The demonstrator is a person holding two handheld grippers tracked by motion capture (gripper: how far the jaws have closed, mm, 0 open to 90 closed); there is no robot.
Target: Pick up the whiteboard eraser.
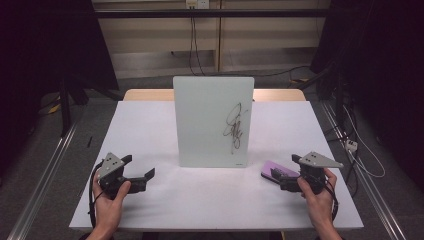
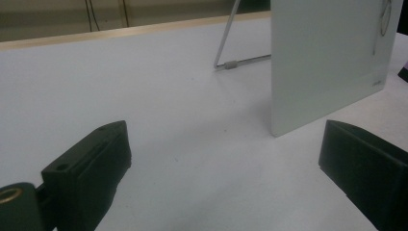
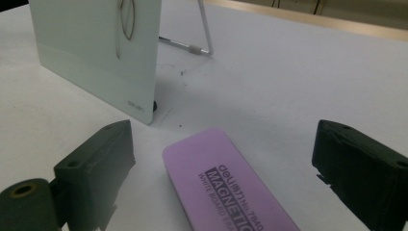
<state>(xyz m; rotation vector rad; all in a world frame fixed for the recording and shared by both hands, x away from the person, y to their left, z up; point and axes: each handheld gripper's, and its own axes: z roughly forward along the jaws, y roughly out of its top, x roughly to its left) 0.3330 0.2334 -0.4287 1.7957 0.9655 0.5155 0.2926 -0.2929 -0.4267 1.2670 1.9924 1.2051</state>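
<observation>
Looking down in the high view, the whiteboard (image 1: 213, 121) stands upright at frame centre on the desk (image 1: 150, 130), scribble at its right. The purple eraser (image 1: 278, 171) lies at lower right, at the right claw (image 1: 274, 176); the left claw (image 1: 141, 172) hangs released at lower left. The left gripper view shows jaws wide apart over bare desk. The right gripper view shows the eraser between spread jaws, ungripped. Risk: an off-centre closure may skid the eraser away, or a hard wipe may tip the board.
</observation>
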